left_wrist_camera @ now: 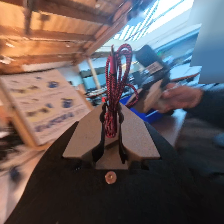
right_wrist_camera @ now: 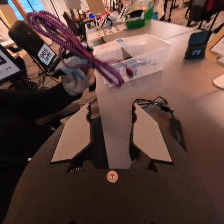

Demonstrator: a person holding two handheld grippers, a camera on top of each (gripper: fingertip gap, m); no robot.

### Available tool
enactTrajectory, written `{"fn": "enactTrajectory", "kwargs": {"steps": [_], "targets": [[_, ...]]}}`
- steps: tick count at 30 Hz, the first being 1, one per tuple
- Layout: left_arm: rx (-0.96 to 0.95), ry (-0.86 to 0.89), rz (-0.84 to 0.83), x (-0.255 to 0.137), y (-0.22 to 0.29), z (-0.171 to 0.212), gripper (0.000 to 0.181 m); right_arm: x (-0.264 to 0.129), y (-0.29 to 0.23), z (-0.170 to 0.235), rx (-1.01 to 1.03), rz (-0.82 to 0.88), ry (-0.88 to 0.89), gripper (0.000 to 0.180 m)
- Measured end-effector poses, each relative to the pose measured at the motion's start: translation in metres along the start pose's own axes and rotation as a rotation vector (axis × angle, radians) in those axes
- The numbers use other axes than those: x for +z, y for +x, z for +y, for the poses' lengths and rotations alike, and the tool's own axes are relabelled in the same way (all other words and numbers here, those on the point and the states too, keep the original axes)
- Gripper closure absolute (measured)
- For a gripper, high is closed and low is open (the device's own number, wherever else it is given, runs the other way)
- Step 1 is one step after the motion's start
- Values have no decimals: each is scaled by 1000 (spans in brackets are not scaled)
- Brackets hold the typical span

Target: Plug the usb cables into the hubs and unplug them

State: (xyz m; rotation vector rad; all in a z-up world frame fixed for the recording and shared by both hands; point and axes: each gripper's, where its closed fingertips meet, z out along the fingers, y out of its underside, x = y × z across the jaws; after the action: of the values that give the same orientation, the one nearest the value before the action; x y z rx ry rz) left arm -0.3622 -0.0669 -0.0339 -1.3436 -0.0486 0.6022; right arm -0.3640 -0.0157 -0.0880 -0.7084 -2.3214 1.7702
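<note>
A pale table (right_wrist_camera: 169, 90) carries a clear plastic bin (right_wrist_camera: 139, 58) towards its middle, with a green box (right_wrist_camera: 138, 20) at the far edge. Nearer, a black hub (right_wrist_camera: 177, 132) lies flat with its thin black cable (right_wrist_camera: 152, 103) coiled beside it, and a dark device with a small lit screen (right_wrist_camera: 197, 44) stands to the right

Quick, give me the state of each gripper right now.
Left gripper: shut on the bundled red braided cable, held up in the air.
Right gripper: open, fingers apart, holding nothing, over the table.

I count two hand-held grippers, one braided red cable bundle (left_wrist_camera: 112, 92), one black hub (right_wrist_camera: 177, 130) with its black lead (right_wrist_camera: 156, 103), one clear bin (right_wrist_camera: 151, 50), one green box (right_wrist_camera: 138, 21).
</note>
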Motion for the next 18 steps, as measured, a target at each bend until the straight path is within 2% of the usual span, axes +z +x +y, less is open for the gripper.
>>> {"fn": "enactTrajectory", "kwargs": {"steps": [3,5,6,8,9,11,13,16,18], "targets": [[-270,55,138,23,31,11,164,1,-12,-2,-125,-14,33,105],[-360,65,206,33,42,17,164,6,-11,1,-160,-2,39,105],[-372,57,218,37,46,22,164,10,-5,6,-168,25,19,111],[-374,20,201,44,48,33,164,16,6,21,-185,57,-54,145],[-363,-10,176,47,45,40,165,16,18,26,-182,109,-88,153],[-367,-39,143,45,33,48,156,4,56,33,-171,322,-150,159],[-382,-81,89,40,11,57,149,-11,80,41,-191,442,-210,160],[-345,-209,11,29,-20,78,141,-13,67,81,-148,315,-434,160],[-331,-320,-5,21,-30,93,134,-17,66,113,-122,306,-614,160]]}}
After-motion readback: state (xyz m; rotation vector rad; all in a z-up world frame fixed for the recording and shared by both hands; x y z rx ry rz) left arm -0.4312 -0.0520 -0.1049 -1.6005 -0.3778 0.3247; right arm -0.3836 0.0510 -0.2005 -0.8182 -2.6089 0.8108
